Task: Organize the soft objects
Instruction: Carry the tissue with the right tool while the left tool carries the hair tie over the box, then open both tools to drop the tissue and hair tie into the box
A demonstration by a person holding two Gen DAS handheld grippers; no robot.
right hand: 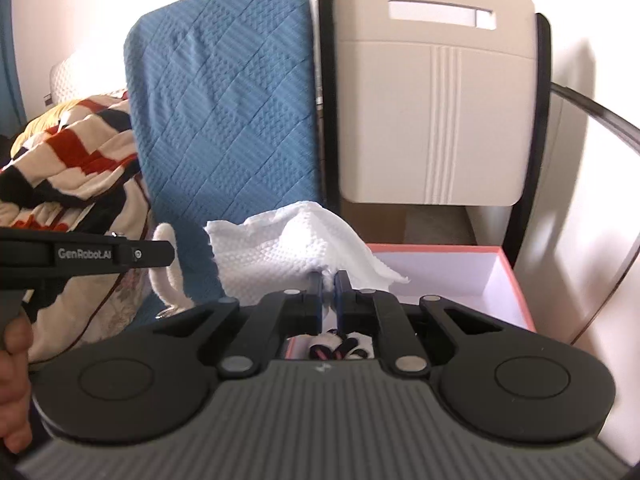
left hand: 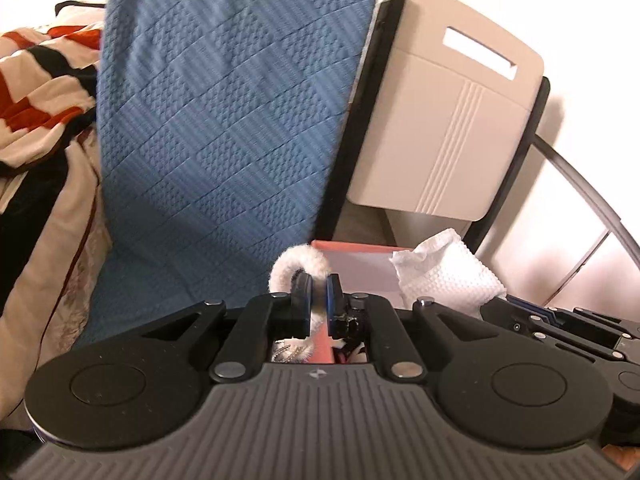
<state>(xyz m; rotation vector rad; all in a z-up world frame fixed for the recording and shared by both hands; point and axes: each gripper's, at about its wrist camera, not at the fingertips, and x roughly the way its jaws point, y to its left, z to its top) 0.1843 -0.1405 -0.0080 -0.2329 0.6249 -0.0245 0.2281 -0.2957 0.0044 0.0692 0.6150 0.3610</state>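
My left gripper [left hand: 319, 296] is shut on a white fuzzy loop [left hand: 294, 266], holding it up over the near edge of a pink-rimmed box [left hand: 352, 246]. The loop also shows in the right wrist view [right hand: 168, 268], hanging beside the left gripper's body [right hand: 80, 256]. My right gripper [right hand: 328, 292] is shut on a white waffle-textured cloth [right hand: 280, 252], held above the pink-rimmed box [right hand: 516, 280]; the cloth also shows in the left wrist view [left hand: 444, 272]. Small striped soft items [right hand: 340, 350] lie in the box under the right gripper.
A blue quilted cushion [right hand: 224, 100] stands upright behind the box, next to a beige panel with a handle slot [right hand: 436, 100]. A red, black and cream striped blanket [right hand: 68, 148] is heaped at the left. A white wall is at the right.
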